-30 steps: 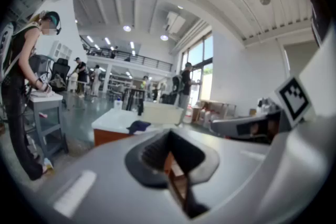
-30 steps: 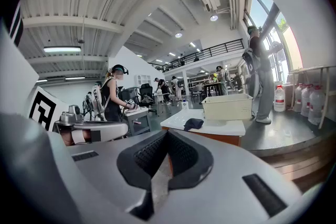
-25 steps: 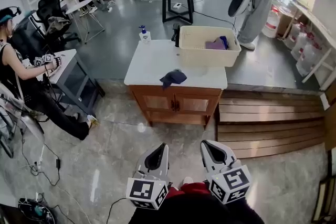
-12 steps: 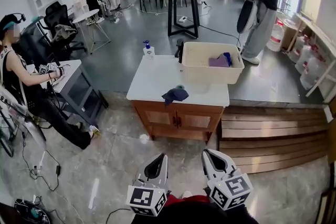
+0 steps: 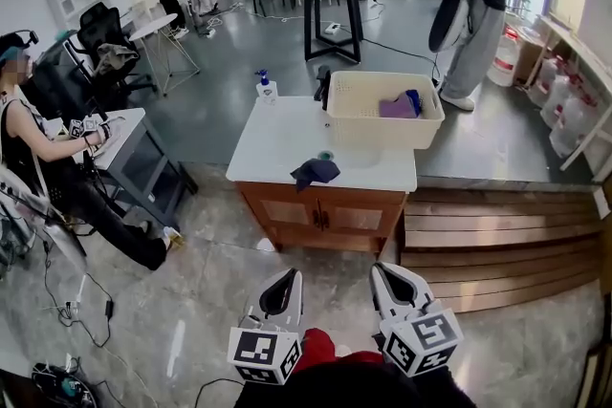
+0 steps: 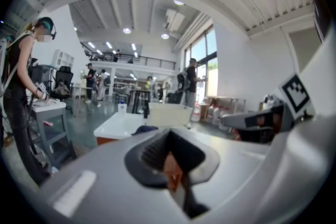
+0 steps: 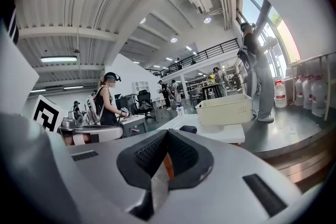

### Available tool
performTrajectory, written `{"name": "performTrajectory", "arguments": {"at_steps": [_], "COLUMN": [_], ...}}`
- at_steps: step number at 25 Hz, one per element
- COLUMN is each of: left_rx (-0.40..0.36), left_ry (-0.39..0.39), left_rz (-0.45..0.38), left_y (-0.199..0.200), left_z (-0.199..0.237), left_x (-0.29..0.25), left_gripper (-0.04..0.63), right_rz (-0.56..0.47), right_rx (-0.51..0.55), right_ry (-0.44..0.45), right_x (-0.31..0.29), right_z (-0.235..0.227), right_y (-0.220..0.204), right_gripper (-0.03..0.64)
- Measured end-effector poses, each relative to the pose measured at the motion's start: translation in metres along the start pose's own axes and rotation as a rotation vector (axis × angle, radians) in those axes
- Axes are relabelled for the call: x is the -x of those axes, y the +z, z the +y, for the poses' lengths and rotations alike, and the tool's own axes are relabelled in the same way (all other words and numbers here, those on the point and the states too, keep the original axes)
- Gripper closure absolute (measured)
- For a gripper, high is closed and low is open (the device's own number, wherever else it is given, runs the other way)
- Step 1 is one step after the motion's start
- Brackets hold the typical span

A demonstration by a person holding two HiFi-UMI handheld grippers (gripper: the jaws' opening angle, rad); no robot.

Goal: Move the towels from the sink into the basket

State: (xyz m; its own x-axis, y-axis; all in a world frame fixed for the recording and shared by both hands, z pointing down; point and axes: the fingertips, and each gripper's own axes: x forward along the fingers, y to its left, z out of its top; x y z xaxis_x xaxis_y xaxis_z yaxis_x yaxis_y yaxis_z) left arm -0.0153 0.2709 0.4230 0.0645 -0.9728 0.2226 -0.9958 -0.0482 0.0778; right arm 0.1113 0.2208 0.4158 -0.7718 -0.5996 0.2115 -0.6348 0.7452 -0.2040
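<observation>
Towels are well out of reach for now. Nearest to me, my left gripper and right gripper hang side by side over the grey floor, each with its jaws pressed together and nothing between them. Both point ahead, only slightly downward, as they did a second ago.

What has changed is small. The white counter sits a little lower in my head view than it did a second ago, which I take to mean I am drifting toward it, though open floor still lies between us.

On the counter's near edge lies the dark blue towel, bunched up. I cannot make out the sink itself from here. Behind it, at the far right corner, stands the basket, with purple and blue cloths already inside.

I judge one towel is left to carry, so I must close in and open a gripper first.
</observation>
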Motion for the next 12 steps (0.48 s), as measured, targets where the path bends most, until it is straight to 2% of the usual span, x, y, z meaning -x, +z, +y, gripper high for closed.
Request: {"name": "performTrajectory", "arguments": {"at_steps": [4,12], "left_rx": [-0.004,-0.011], "left_ry": [0.017,0.002], "left_rz": [0.010,0.026], "left_y": [-0.001,-0.001], "left_z": [0.009,0.028], "left_x": [-0.008,-0.041], "left_gripper": [0.591,0.591], "right_rz": [0.007,0.029], "right_rx": [-0.001,-0.018], "right_ry": [0.003,-0.021], "right_x": [-0.008,-0.038], "right_z": [-0.004,-0.017], "right_y": [-0.001,-0.001], "right_gripper": [0.609,0.609]}}
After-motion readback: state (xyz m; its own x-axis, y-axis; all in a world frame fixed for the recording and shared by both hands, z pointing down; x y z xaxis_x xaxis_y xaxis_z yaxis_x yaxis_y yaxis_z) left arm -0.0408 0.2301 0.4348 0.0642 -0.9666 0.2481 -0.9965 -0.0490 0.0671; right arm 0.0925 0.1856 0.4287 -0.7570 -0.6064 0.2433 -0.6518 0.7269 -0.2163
